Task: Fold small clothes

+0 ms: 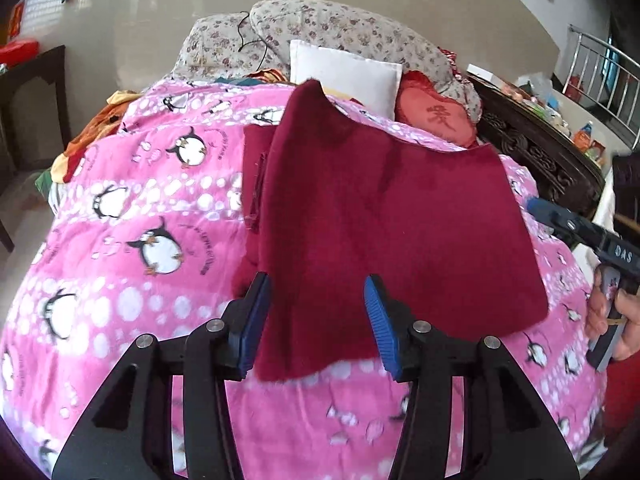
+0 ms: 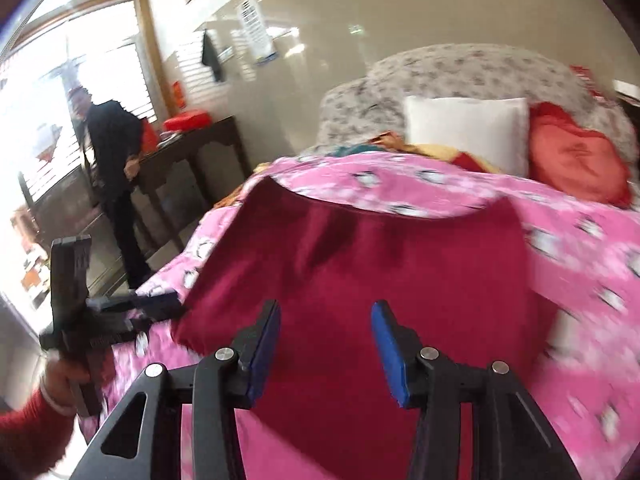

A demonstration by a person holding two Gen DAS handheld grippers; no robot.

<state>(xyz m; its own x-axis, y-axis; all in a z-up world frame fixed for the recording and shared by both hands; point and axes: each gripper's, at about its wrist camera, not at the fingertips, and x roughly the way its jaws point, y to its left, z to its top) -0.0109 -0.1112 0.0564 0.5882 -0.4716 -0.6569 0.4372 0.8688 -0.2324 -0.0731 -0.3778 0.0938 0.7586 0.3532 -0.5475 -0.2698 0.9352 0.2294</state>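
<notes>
— how far along do you reckon she is with the folding?

— partway, i'd say. the dark red garment (image 1: 384, 216) lies spread on the pink penguin blanket (image 1: 132, 200), in the middle of the bed, and along its left edge i can see a second layer showing under the top one. so one fold looks made, though i can't tell how many. it's not a neat small packet yet, so there's at least another fold to go.

— is either tool holding it?

— no. the left gripper (image 1: 316, 320) hovers over the near edge of the cloth with its blue pads (image 1: 380, 320) spread wide and nothing between them. the right gripper (image 2: 324, 344) is the same, fingers apart and empty, poised over the near part of the cloth.

— and how are the hands set?

— both point away from her toward the far end, where the white pillow (image 1: 348, 72) and the red heart cushion (image 1: 436, 116) sit. from the left view the right tool comes in from the right side just beside the cloth's right edge; from the right view the left one sits at the cloth's near left corner. the right view is blurred, so it's likely on the move.
</notes>
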